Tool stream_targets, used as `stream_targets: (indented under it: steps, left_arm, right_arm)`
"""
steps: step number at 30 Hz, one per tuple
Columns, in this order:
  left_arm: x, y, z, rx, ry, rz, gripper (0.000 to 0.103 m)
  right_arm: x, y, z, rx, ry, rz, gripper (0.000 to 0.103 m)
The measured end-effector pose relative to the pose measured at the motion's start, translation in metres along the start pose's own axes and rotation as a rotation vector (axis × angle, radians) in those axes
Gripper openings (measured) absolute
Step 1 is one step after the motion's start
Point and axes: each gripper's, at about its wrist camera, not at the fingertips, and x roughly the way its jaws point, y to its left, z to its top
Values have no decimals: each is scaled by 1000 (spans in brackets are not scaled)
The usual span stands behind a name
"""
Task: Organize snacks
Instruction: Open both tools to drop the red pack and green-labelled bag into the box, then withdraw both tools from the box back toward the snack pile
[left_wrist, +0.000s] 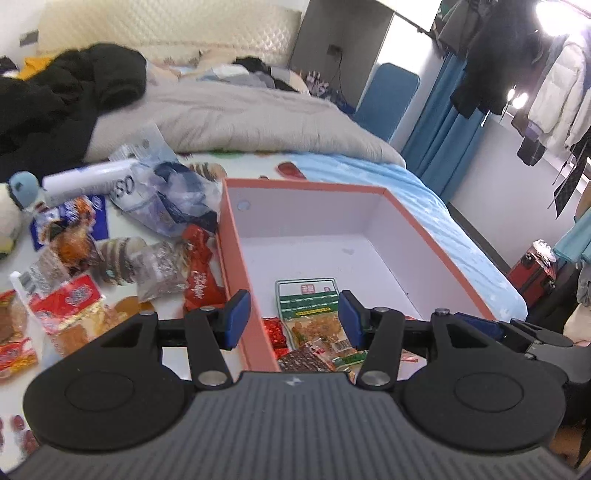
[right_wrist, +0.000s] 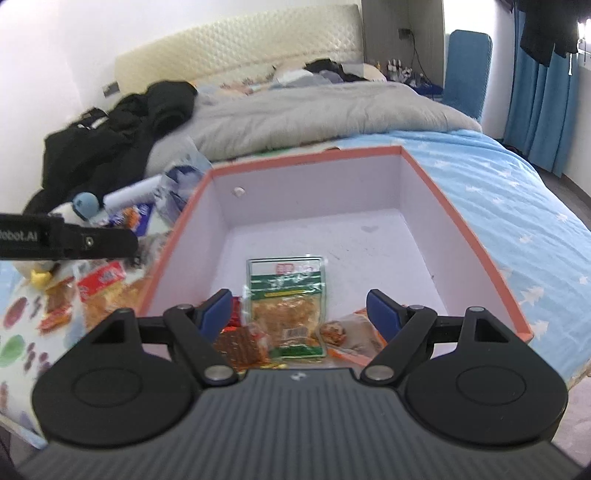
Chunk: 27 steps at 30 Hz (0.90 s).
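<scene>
An orange box with a white inside lies open on the bed. At its near end lie a green-labelled snack packet, a dark brown packet and an orange packet. My left gripper is open and empty, astride the box's left wall. My right gripper is open and empty, above the packets in the box. Several loose snacks lie left of the box, among them a red packet.
A crumpled blue-and-white plastic bag and a white roll lie beyond the loose snacks. A plush toy sits at the left. A grey duvet, black clothes and the blue sheet surround the box.
</scene>
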Motion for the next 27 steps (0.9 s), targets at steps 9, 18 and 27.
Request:
stream_targets:
  steps: [9, 18, 27]
  left_arm:
    - [-57, 14, -15, -19, -90, 35, 58]
    - [-98, 20, -42, -35, -133, 56, 58]
    - [-123, 38, -73, -59, -146, 117, 58]
  right_arm:
    - [-37, 21, -7, -7, -79, 60, 81]
    - [-65, 39, -18, -16, -137, 109, 81]
    - [-79, 60, -39, -51, -159, 151, 81]
